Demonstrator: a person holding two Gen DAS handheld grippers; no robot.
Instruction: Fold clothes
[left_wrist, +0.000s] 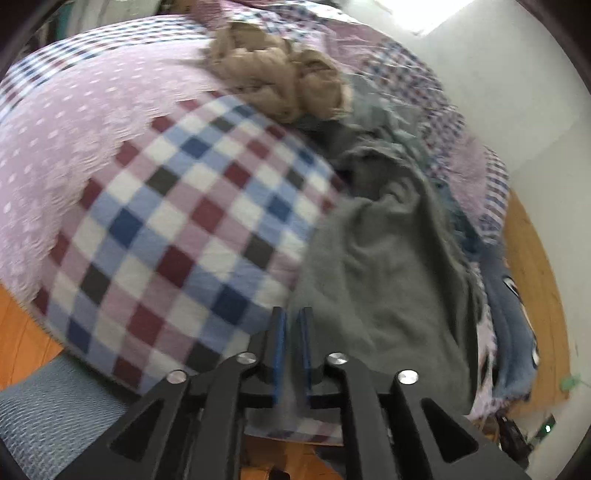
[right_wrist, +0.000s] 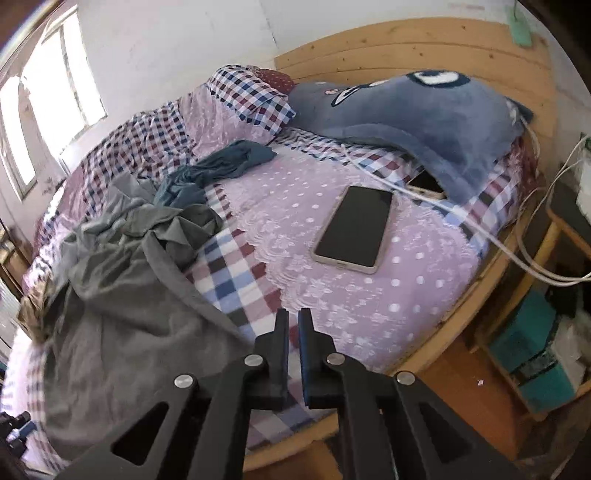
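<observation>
Left gripper (left_wrist: 292, 325): jaws stand slightly apart with a narrow gap, nothing between the blue pads; it hangs over the bed edge where the grey garment (left_wrist: 380, 280) meets the checked bedspread (left_wrist: 177, 229). Right gripper (right_wrist: 293, 325): jaws nearly closed, a thin slit only, empty; it hangs over the checked strip near the bed's front edge, with the same grey garment (right_wrist: 122, 325) just to its left.

The grey garment lies crumpled, draped toward the bed edge, not yet spread. Beyond it sits a teal garment (right_wrist: 221, 166), bunched and touching the grey pile. A tan garment (left_wrist: 280, 77) lies heaped farther back.

Hazards, as judged: a smartphone (right_wrist: 354, 229) lies face up on the lilac dotted cover (right_wrist: 406, 295), near the working area, with a white cable (right_wrist: 480, 229) running past it. Spreading the cloth rightward could drag either off the bed. With neither gripper holding it, the overhanging grey cloth may slide to the floor.
</observation>
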